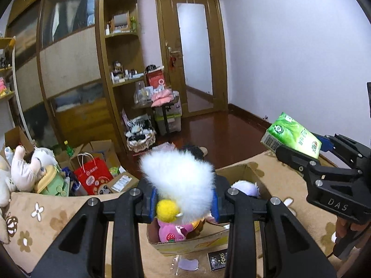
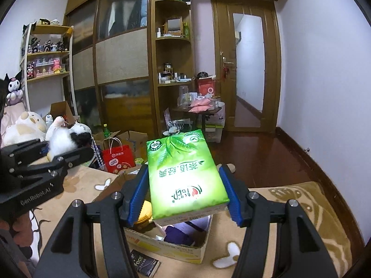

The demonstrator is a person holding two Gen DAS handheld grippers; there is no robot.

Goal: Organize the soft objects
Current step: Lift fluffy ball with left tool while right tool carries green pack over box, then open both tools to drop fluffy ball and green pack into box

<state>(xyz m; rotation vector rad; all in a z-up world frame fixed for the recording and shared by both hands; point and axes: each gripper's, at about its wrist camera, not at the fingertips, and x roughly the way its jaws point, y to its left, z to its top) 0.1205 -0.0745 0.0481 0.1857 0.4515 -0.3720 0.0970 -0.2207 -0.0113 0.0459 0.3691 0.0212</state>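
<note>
Two black two-finger grippers with blue ribbed pads, one open-topped brown cardboard box (image 1: 245, 171), one fluffy white plush toy, one green tissue pack. Left gripper (image 1: 184, 205) clamped tight on the fluffy white plush toy (image 1: 178, 173): long white fur, round yellow pompom at its lower front, black patch on the far side; held up just above the cardboard box, furry bulk fanning up and away from the camera. Long axis of the plush hard to tell under the fur. Right gripper (image 2: 185, 193) closed partway on the green rectangular soft tissue pack (image 2: 185, 176): glossy wrapper, leaf print, white Chinese lettering, red-and-white logo near the camera end, barcode on one end in the left view. Pack gripped across its width, long axis along the fingers and pointing away toward the room, far end tipped upward, print upside down to the camera. Pack hanging above the box, not touching it. Inside the box: pink plush with a strawberry mark (image 1: 172, 231), pale lilac soft item (image 1: 247, 187), dark purple cloth (image 2: 178, 235), yellow round piece (image 2: 143, 213). Box resting on a beige flower-patterned blanket (image 1: 48, 220); one small black packet (image 1: 218, 260) and one clear sachet (image 1: 185, 265) lying just before the box.
</note>
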